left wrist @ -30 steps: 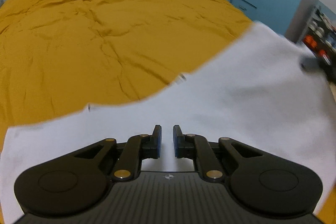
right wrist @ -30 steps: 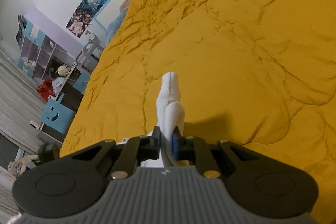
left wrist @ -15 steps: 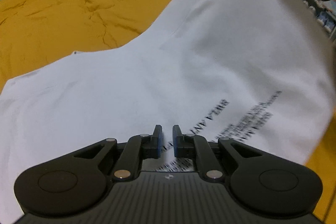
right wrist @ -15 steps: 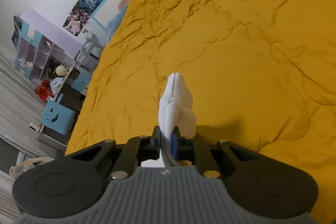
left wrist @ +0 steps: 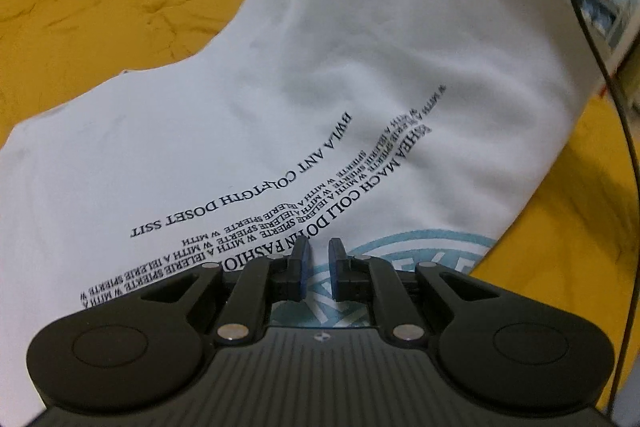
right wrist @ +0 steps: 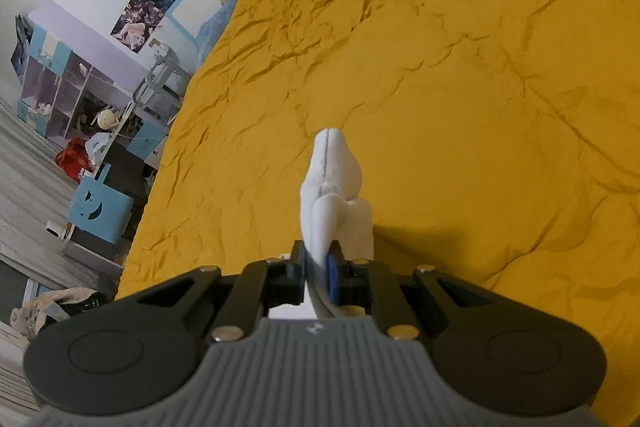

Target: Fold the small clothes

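Left gripper (left wrist: pixel 318 267) is hovering over the white t-shirt (left wrist: pixel 304 99), jaws slightly apart, pinching nothing. The t-shirt is lying printed-side up on the yellow bedspread (left wrist: pixel 100 7), its far end lifted. Right gripper (right wrist: pixel 318 269) is clamping a bunched white fold of t-shirt (right wrist: pixel 336 187) above the bedspread (right wrist: pixel 460 67). Shelf unit (right wrist: pixel 76 99) is standing beyond the bed's edge.

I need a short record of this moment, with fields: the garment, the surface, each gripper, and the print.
garment: white T-shirt, partly lifted, spread above the bedding
surface: mustard-yellow quilt, wrinkled
left gripper: jaws slightly apart over the shirt, no cloth seen between them
right gripper: shut on a bunched fold of the white T-shirt
print: black lettering and a light blue round logo, seen upside down
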The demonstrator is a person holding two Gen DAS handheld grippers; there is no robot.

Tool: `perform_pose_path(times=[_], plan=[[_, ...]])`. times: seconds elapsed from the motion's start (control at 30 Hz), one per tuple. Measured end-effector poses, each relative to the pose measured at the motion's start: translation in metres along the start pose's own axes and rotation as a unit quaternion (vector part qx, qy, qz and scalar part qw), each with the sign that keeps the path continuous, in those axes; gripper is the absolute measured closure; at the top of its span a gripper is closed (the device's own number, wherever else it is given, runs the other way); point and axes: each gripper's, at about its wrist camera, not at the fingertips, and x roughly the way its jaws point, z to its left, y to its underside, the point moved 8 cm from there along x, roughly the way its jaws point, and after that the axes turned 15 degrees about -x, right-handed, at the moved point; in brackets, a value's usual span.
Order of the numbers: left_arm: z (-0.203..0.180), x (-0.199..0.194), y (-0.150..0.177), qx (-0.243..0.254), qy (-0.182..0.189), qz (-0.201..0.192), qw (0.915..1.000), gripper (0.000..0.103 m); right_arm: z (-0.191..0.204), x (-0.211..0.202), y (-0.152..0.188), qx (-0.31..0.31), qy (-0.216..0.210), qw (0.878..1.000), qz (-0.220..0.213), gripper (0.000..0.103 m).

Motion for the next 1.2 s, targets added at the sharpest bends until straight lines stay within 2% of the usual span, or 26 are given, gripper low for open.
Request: perform_pose_path(times=[0.1, 0.17, 0.33, 0.47, 0.53, 0.6, 0.87, 1.2], plan=[[0.009, -0.028, -0.004, -0.003, 0.014, -0.026, 0.9996, 0.091, 0.022, 0.004, -0.002, -0.011, -0.004, 1.000, 0.005, 0.097], [0.022, -0.050, -0.009, -0.008, 0.010, -0.050, 0.9987, 0.091, 0.042, 0.010, -0.001, -0.020, -0.010, 1.000, 0.010, 0.097], [0.089, -0.100, -0.030, -0.062, -0.033, -0.106, 0.9919, 0.091, 0.091, 0.037, 0.005, -0.027, -0.020, 0.999, 0.027, 0.097], [0.147, -0.120, -0.040, -0.106, -0.070, -0.129, 0.9835, 0.091, 0.131, 0.068, 0.014, -0.034, -0.023, 0.998, 0.043, 0.097], [0.173, -0.122, -0.042, -0.120, -0.097, -0.131, 0.9793, 0.091, 0.153, 0.088, 0.019, -0.043, -0.020, 0.998, 0.053, 0.097], [0.193, -0.118, -0.042, -0.135, -0.108, -0.130, 0.9764, 0.091, 0.170, 0.108, 0.027, -0.048, -0.015, 0.997, 0.063, 0.098], [0.226, -0.093, -0.044, -0.168, -0.093, -0.118, 0.9742, 0.091, 0.227, 0.203, 0.063, -0.036, 0.000, 0.995, 0.097, 0.098], [0.260, -0.069, -0.037, -0.194, -0.099, -0.106, 0.9702, 0.091, 0.230, 0.295, 0.114, -0.018, -0.007, 0.985, 0.170, 0.098]])
